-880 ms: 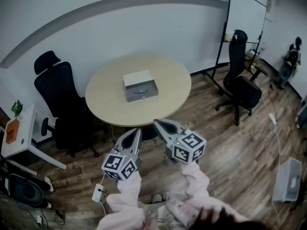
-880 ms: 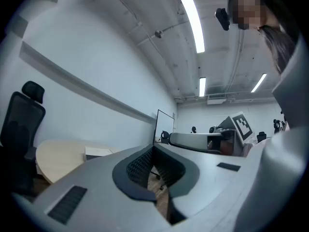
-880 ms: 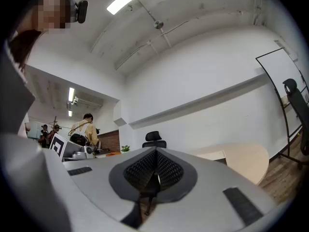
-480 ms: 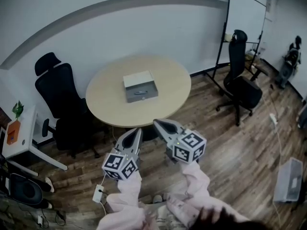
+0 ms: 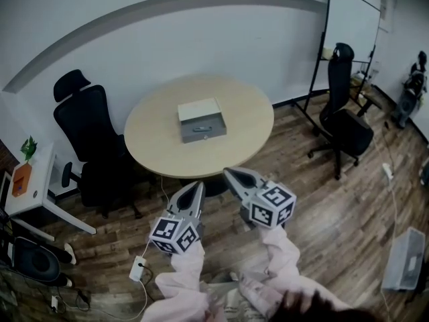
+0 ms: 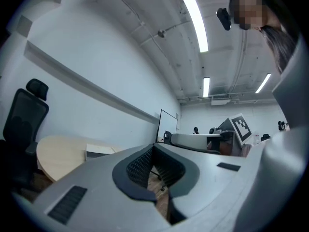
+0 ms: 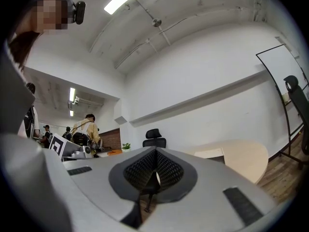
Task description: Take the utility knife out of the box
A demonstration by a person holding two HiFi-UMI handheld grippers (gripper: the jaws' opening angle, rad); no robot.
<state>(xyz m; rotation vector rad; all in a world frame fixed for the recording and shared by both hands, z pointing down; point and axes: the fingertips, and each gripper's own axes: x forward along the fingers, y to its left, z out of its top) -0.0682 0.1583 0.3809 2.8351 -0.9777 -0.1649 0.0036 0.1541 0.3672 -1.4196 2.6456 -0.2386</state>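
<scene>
A grey box with a white lid (image 5: 201,120) sits shut in the middle of a round beige table (image 5: 157,146). No utility knife shows in any view. My left gripper (image 5: 196,188) and right gripper (image 5: 230,174) hang side by side in the air short of the table's near edge, both pointing toward it. Both are shut with nothing between the jaws. In the left gripper view the left gripper (image 6: 153,147) points past the box (image 6: 99,150). In the right gripper view the box (image 7: 210,153) lies beyond the right gripper (image 7: 155,150).
One black office chair (image 5: 90,139) stands left of the table, and another (image 5: 345,113) is at the right by a whiteboard (image 5: 352,25). A small white desk (image 5: 27,193) is at far left. A clear bin (image 5: 404,259) and a power strip (image 5: 139,268) lie on the wooden floor.
The whole head view has shifted a little, so the table, chairs and grippers sit slightly lower and to the right. Both grippers stay shut and side by side.
</scene>
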